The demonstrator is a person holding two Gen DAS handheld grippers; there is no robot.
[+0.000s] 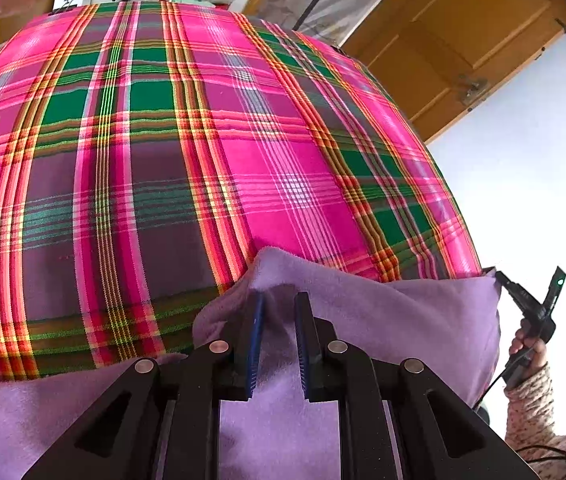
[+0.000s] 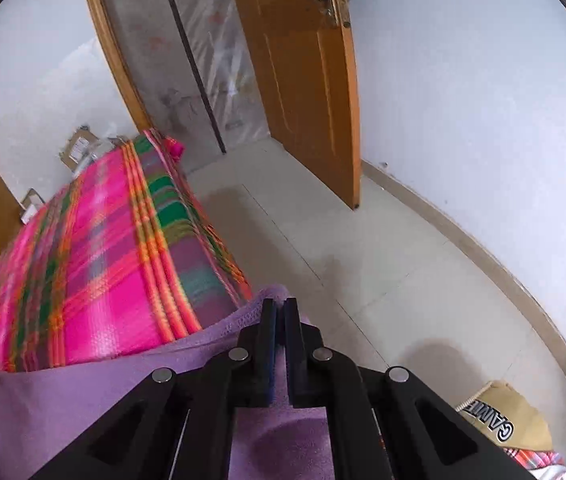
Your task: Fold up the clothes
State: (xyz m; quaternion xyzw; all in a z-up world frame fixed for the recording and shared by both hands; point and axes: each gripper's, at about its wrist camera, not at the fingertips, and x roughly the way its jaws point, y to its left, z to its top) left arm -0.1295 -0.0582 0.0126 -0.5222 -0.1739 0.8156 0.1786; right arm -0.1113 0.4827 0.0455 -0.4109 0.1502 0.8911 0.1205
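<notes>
The pink-and-green plaid bedcover (image 1: 211, 152) fills the upper and middle of the left wrist view and the left half of the right wrist view. It is the bed surface that the folding is being done over.

The lilac fleece cloth (image 1: 403, 312) runs along the bottom of both frames, stretched between the 2 grippers with its top edge pulled fairly taut across the plaid. Whether it is a garment or a blanket cannot be told.

The left gripper (image 1: 279, 336) sits at bottom centre of its frame, its blue-padded jaws part-open with a bunch of lilac fleece rising between them. The pads seem to press the fabric, though a gap shows, so the hold looks loose.

The right gripper (image 2: 281, 344) sits at bottom centre of its own frame, jaws nearly together, pinching a corner of the cloth at the bed's right edge. It also shows at the right edge of the left wrist view, held by a hand (image 1: 531, 348) in a speckled sleeve.

In my judgement this is a carry with 2 corners held, though it fits either spreading the cloth or bringing an edge over for a fold. To do it well:
- keep both corners level
- keep the edge taut
- firm up the left pinch so the fleece doesn't slip
</notes>
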